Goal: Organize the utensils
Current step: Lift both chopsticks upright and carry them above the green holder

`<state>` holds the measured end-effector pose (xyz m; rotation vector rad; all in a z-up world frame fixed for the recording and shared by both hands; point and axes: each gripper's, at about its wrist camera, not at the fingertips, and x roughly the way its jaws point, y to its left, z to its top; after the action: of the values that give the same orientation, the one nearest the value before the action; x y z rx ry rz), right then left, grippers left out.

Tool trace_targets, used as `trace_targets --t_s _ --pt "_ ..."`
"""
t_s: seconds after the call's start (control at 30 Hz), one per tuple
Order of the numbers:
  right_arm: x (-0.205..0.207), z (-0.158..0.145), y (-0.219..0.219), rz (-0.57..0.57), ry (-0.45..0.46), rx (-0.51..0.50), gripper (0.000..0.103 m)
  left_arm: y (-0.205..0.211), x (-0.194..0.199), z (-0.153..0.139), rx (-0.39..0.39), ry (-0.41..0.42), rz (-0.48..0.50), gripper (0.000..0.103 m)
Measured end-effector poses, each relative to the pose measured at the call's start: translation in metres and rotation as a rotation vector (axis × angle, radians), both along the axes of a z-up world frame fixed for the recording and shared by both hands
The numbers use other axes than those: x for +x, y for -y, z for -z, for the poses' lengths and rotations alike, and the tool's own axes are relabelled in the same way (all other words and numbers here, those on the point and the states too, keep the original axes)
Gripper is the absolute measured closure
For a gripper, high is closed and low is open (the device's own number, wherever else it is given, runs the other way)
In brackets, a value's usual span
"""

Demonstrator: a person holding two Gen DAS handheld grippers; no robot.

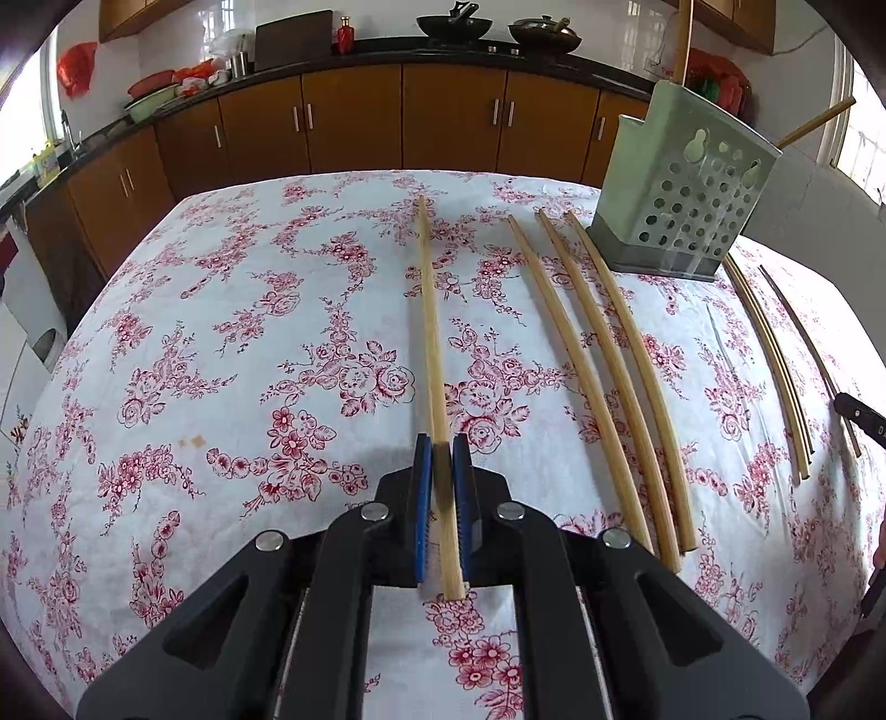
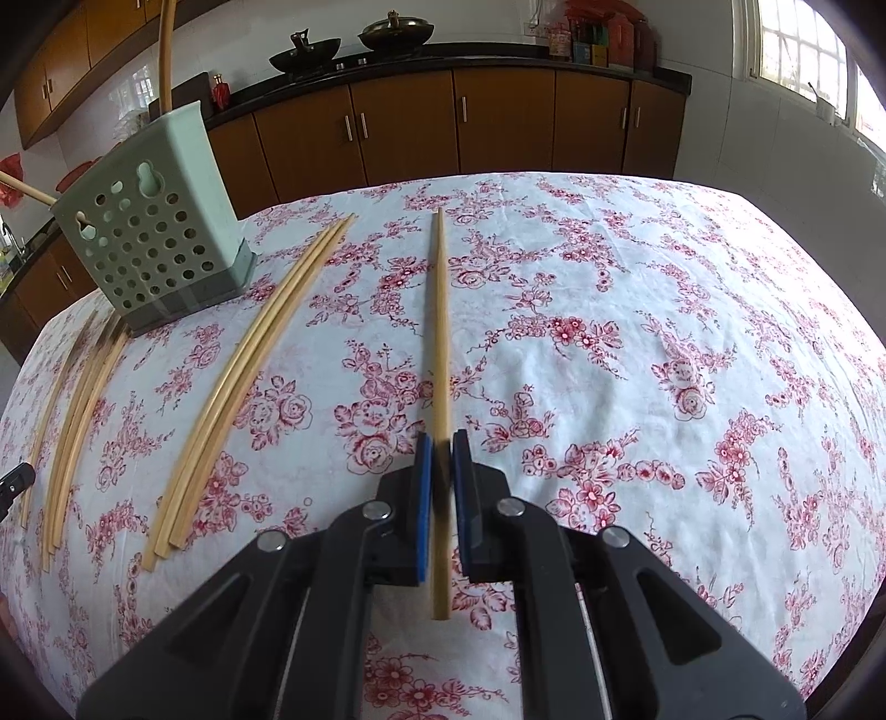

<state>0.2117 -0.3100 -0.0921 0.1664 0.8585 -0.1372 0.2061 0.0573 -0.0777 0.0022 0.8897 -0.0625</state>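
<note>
Two grippers, left gripper (image 1: 442, 443) and right gripper (image 2: 442, 440), each pinch one chopstick (image 1: 433, 343) in near-shut jaws; next comes lifting toward the green holder (image 1: 681, 205), upper right.

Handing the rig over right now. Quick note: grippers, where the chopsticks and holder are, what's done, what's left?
Left gripper: shut on one chopstick, near its thick end.
Right gripper: shut on another chopstick, same way.
Holder: green, perforated, standing at the far side of the flowered tablecloth, between the two grippers. Two chopsticks already stick out of it.
Loose on the cloth: a group of three left of the holder and a second bundle right of it.
Left: drop both held sticks in, then the loose ones.
</note>
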Motion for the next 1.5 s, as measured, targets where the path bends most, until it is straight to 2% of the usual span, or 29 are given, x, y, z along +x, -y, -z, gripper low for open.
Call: trace_targets --t_s 0.2,0.27,0.53,0.87,1.03,1.23,1.5 --pt "-0.002 -0.003 0.001 -0.004 0.003 -0.002 0.095 0.000 0.000 -0.002 0.009 -0.015 0.002 0.095" --pt "-0.006 -0.012 0.001 0.000 0.034 0.000 0.095 -0.004 0.001 -0.006 -0.006 -0.021 -0.007 0.095" --pt "-0.026 -0.067 0.013 0.018 0.196 0.005 0.095 -0.020 -0.012 -0.063 -0.100 0.133 -0.014 0.095" --pt "-0.039 -0.110 0.023 0.051 0.326 0.026 0.095 -0.024 -0.023 -0.124 -0.158 0.309 -0.033 0.096" --pt "-0.045 -0.130 0.023 0.044 0.403 0.041 0.095 -0.024 -0.024 -0.144 -0.177 0.366 -0.042 0.096" --pt "-0.045 -0.143 0.020 0.035 0.442 0.036 0.095 -0.019 -0.022 -0.156 -0.161 0.395 -0.028 0.096" --pt "-0.056 -0.186 0.009 -0.049 0.497 0.092 0.095 -0.005 -0.034 -0.196 -0.191 0.434 0.060 0.096"
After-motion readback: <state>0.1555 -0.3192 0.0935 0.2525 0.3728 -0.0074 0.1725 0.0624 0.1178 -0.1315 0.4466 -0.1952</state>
